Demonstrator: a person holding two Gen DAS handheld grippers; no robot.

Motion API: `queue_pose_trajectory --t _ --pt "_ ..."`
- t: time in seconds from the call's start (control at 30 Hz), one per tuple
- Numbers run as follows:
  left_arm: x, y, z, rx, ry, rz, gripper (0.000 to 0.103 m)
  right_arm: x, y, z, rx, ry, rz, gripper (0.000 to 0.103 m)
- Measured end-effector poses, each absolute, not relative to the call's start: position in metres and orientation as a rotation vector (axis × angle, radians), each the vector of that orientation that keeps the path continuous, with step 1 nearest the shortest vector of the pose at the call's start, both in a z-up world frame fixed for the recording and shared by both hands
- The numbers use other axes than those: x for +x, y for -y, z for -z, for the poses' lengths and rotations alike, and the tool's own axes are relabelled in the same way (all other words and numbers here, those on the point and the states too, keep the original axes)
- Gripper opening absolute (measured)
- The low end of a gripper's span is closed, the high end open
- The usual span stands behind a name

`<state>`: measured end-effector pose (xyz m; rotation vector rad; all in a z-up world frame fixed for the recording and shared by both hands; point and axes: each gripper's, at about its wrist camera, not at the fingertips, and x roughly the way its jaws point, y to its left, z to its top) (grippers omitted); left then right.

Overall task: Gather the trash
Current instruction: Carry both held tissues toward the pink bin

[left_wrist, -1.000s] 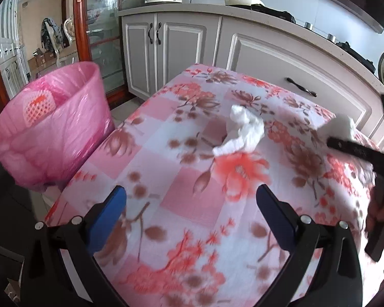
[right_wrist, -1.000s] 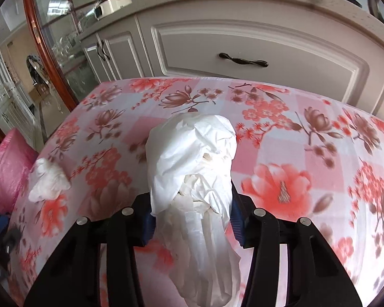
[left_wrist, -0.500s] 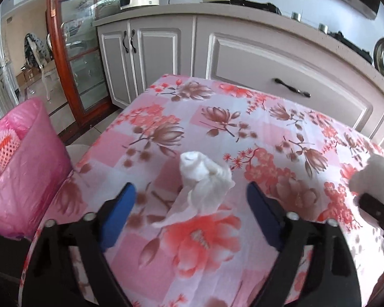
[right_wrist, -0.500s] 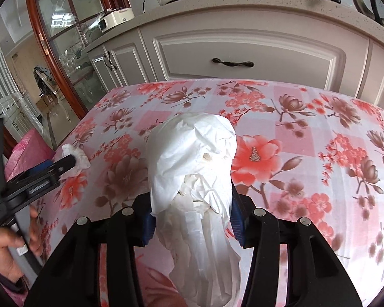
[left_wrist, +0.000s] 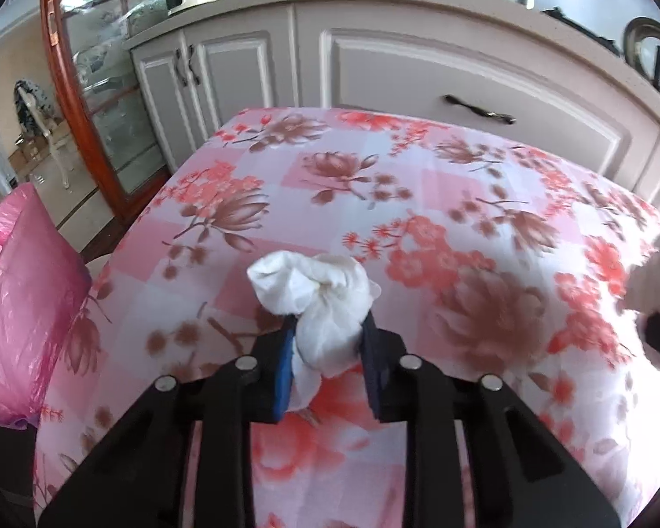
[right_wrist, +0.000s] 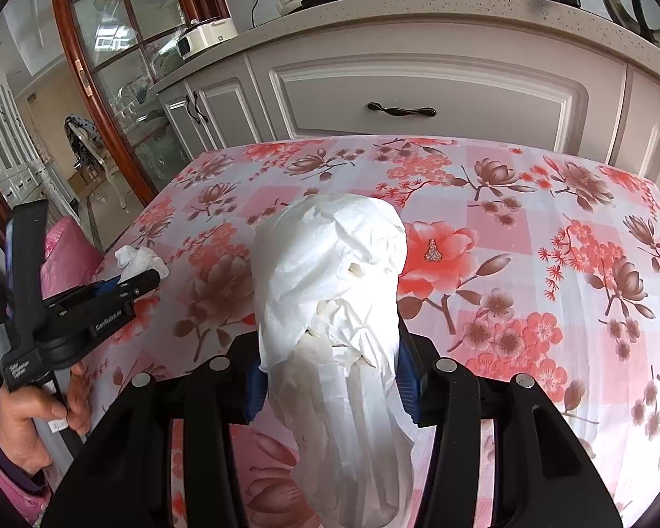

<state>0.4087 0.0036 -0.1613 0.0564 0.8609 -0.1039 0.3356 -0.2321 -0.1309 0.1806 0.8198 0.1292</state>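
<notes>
a: how many crumpled white paper tissue wads?
b: two. a small crumpled white tissue wad point(left_wrist: 325, 308) and a large crumpled white tissue bundle point(right_wrist: 330, 308).
a: black two-finger grippers with blue pads?
b: two, a left gripper point(left_wrist: 328, 352) and a right gripper point(right_wrist: 330, 378).
a: bins?
b: one bin lined with a pink plastic bag point(left_wrist: 17, 308).
a: tables?
b: one table under a pink floral cloth point(right_wrist: 528, 229).
a: dark drawer handles on the grey cabinet?
b: one long dark bar handle point(right_wrist: 401, 110), plus two short dark door handles point(right_wrist: 196, 108).

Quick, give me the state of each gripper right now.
Left gripper: shut on the small crumpled tissue.
Right gripper: shut on the large tissue wad.
</notes>
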Motion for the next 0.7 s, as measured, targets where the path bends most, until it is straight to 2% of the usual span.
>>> queue_pose_trajectory --t 0.7 --pt "0.291 0.004 0.122 0.010 -0.714 0.149 0.024 0.280 0.218 0.123 0.123 -0.798 -0.177 0.046"
